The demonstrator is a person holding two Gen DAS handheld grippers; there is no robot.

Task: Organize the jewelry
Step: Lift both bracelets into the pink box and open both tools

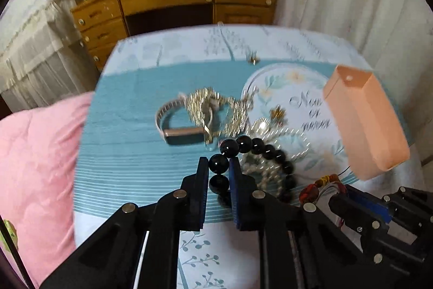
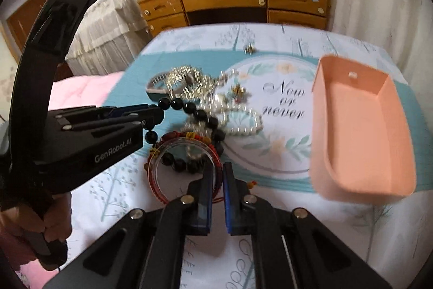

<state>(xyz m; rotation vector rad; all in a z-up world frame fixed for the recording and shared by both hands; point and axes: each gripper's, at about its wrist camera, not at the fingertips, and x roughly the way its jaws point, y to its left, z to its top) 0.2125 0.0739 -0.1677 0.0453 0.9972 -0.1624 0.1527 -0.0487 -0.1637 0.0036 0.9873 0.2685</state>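
Note:
My left gripper (image 1: 218, 167) is shut on a black bead bracelet (image 1: 255, 146), pinching one bead and lifting that end off the cloth; it shows from the side in the right wrist view (image 2: 158, 114). My right gripper (image 2: 217, 169) is shut on the rim of a clear bangle wound with red cord (image 2: 184, 169). A pile of jewelry lies on the table: a silver chain necklace (image 1: 205, 104), a pearl bracelet (image 2: 243, 121) and a watch with a pale strap (image 1: 176, 126). An empty peach plastic box (image 2: 360, 126) stands at the right.
The table has a blue and white printed cloth (image 1: 130, 153). A small gold earring (image 1: 253, 60) lies far back. A pink quilt (image 1: 35, 167) lies to the left, a wooden desk (image 1: 167, 4) behind, curtains to the right.

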